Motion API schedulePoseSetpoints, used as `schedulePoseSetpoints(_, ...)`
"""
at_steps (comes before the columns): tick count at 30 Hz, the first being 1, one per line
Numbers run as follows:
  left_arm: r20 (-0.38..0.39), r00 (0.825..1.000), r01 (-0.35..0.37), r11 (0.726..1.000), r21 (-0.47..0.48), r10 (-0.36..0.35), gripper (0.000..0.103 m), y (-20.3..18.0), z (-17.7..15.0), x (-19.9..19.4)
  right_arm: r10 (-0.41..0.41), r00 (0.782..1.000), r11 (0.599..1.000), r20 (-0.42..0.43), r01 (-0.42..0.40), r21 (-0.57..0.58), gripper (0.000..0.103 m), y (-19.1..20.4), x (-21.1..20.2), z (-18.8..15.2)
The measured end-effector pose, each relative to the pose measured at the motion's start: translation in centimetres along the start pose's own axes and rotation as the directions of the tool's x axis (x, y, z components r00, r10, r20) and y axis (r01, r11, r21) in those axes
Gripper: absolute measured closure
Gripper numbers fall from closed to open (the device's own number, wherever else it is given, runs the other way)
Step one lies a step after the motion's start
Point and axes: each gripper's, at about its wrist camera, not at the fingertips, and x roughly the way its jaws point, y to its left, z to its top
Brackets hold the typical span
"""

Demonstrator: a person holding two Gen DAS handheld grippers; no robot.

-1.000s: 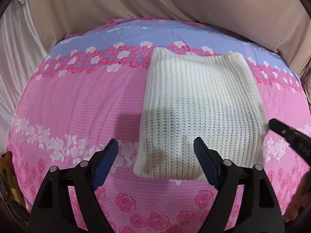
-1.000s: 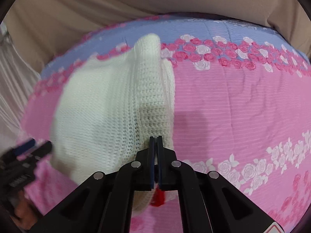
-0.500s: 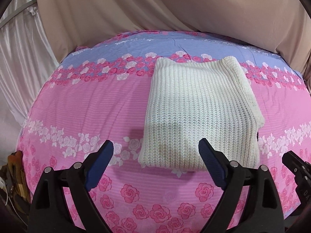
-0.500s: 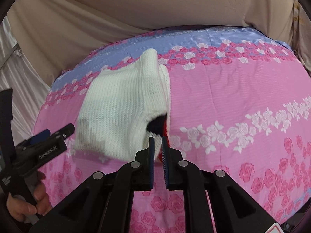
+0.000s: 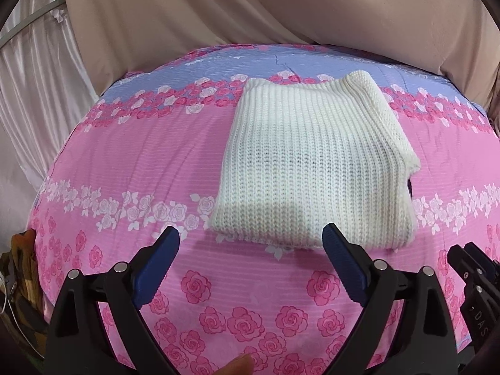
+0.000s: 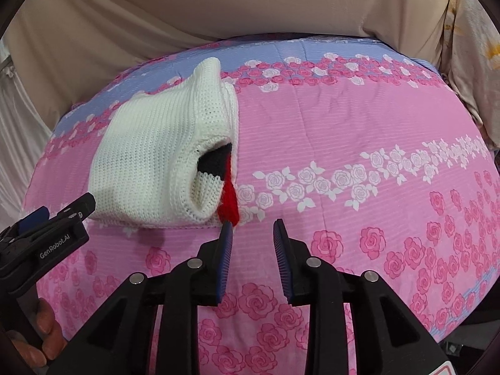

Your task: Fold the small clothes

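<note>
Evidently soft, thick, floppy knit: cream sweater point(image 5: 315, 168) best pinched at a folded edge. Left gripper point(image 5: 250, 250) wide apart, right gripper point(image 6: 253, 240) opening, both empty.

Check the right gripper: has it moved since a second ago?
Yes. The right gripper has backed away from the folded white sweater, toward the camera; its jaws are opening, empty.

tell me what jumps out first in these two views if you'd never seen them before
A cream knitted sweater, folded into a neat block, lies on a pink bedspread printed with roses, toward its far blue band. At the fold's near right corner, red and dark knit peeks out from inside. The right gripper sits just in front of that corner, its jaws opening with nothing between them, while the left gripper stands wide open and empty at the sweater's near edge.
</note>
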Motion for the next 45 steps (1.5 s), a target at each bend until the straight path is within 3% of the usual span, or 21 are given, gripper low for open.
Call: schedulePoseSetpoints(45, -0.041, 0.999, 0.009, 1.000, 0.018, -0.008, 0.013, -0.4, -1.5, 1.1, -0.019, 1.000, 0.999, 0.009, 0.019, -0.034, 0.068, 2.4, 0.8, -0.7)
